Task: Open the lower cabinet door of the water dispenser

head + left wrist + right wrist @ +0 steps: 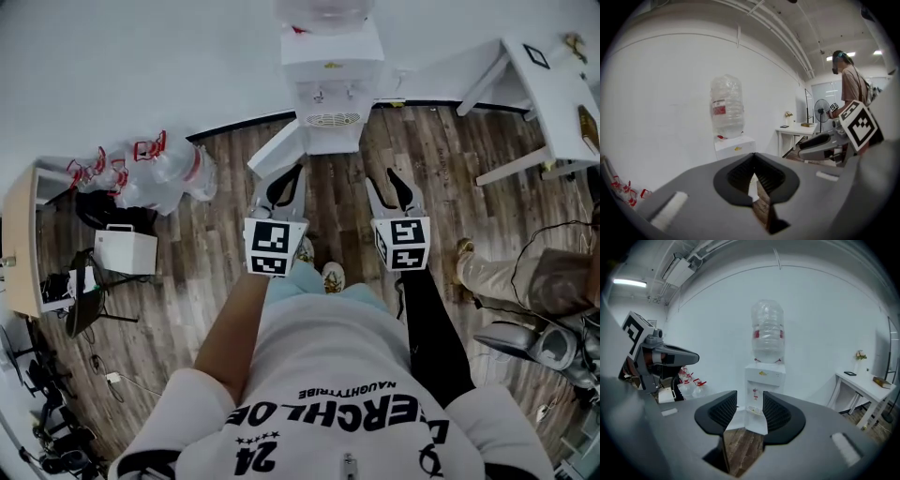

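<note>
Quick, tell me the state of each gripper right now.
Left gripper: jaws closed, holding nothing.
Right gripper: jaws open, nothing between them.

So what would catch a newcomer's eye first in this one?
The white water dispenser stands against the far wall with a clear bottle on top, its lower cabinet door swung open to the left in the head view. Both grippers point at it, the left gripper shut, the right gripper open with nothing between its jaws. Empty bottles with red handles lie heaped on the floor at left.
</note>
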`<action>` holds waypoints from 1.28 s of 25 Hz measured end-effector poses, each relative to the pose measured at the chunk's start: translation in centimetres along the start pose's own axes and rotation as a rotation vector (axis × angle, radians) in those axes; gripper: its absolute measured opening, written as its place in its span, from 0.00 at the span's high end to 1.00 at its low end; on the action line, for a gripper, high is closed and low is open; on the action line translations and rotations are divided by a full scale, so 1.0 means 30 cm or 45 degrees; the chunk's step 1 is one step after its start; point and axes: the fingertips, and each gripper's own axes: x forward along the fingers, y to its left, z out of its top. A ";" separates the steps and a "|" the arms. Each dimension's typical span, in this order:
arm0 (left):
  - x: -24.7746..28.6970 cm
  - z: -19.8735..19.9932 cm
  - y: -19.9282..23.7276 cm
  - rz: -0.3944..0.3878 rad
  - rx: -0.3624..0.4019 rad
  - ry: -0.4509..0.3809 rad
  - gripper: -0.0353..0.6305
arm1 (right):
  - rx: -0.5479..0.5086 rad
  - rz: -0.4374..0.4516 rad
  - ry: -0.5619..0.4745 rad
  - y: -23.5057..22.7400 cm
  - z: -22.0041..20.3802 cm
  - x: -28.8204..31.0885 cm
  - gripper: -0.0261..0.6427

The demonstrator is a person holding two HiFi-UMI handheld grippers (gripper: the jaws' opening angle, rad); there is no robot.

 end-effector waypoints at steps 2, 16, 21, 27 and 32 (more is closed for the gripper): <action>-0.013 0.024 -0.012 -0.007 0.010 -0.008 0.86 | -0.002 0.003 -0.027 -0.006 0.039 -0.023 0.71; -0.112 0.131 -0.010 0.031 0.061 -0.110 0.86 | -0.081 0.017 -0.132 0.030 0.151 -0.114 0.71; -0.118 0.151 0.011 0.039 0.065 -0.125 0.86 | -0.048 0.030 -0.149 0.043 0.163 -0.115 0.71; -0.126 0.169 0.013 0.022 0.055 -0.138 0.86 | -0.030 0.067 -0.138 0.069 0.150 -0.128 0.81; -0.138 0.177 0.005 0.013 0.059 -0.145 0.86 | -0.032 0.049 -0.147 0.060 0.153 -0.139 0.96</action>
